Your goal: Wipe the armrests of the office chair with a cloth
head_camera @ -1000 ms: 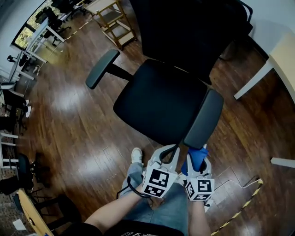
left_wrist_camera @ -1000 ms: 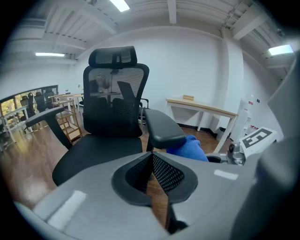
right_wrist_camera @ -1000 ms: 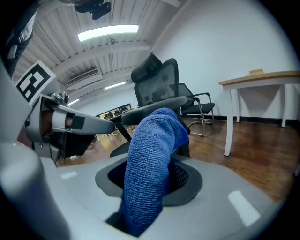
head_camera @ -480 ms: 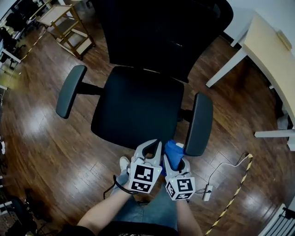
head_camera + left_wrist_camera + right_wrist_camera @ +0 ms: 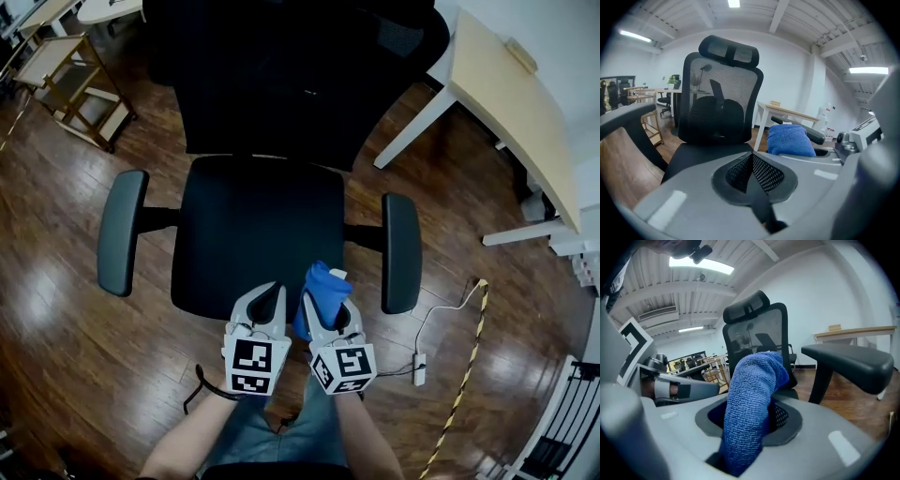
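Observation:
The black office chair's seat (image 5: 258,230) faces me, with its left armrest (image 5: 122,232) and right armrest (image 5: 401,253) out to either side. My right gripper (image 5: 323,302) is shut on a blue cloth (image 5: 319,286), which sticks up from its jaws over the seat's front right edge. The cloth (image 5: 751,401) fills the jaws in the right gripper view, and the right armrest (image 5: 848,361) stands apart to its right. My left gripper (image 5: 262,305) hovers beside it over the seat's front edge, and its jaws (image 5: 751,158) are shut with nothing between them.
A light wooden desk (image 5: 511,112) stands at the right, close behind the right armrest. A wooden shelf cart (image 5: 70,89) is at the far left. A cable and power strip (image 5: 419,367) and a striped tape line (image 5: 469,361) lie on the wood floor.
The view has swung so that the chair now sits square in front. Both grippers have moved from the front end of the right armrest to over the seat's front edge, cloth still held.

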The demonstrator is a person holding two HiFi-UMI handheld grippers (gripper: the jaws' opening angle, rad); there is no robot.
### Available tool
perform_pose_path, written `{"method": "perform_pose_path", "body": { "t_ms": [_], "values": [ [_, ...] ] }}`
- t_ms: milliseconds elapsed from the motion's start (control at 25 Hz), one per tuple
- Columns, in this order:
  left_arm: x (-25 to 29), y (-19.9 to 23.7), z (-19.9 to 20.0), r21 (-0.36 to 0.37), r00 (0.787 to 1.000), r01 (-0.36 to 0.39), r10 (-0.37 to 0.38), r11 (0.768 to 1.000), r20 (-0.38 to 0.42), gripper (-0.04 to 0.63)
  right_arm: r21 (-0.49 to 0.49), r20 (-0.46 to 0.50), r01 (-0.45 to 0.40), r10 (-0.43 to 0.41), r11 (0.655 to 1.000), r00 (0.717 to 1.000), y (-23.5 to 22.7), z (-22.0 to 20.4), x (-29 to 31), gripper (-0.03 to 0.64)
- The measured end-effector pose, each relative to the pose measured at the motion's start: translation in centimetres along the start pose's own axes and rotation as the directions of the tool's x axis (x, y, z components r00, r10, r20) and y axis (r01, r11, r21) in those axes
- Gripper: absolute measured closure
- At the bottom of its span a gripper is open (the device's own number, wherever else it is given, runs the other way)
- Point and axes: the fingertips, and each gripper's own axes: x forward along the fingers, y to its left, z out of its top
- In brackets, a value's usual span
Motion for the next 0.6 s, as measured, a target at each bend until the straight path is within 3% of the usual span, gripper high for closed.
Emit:
{"method": "perform_pose_path", "body": {
  "t_ms": [320, 600],
  "values": [
    [0.9, 2.3, 1.3, -0.003, 0.999, 0.027, -0.027, 1.0, 0.038, 0.591, 0.058, 0.041, 0.169, -0.171, 0.984, 0.984, -6.0, 1.0, 3.9, 0.471],
    [2.9, 2.7, -0.4, 0.002, 0.998, 0.059, -0.059, 0.998, 0.0, 0.591, 0.107, 0.042, 0.288, -0.294, 0.952, 0.955, -12.0, 0.0, 6.6, 0.471]
  ]
}}
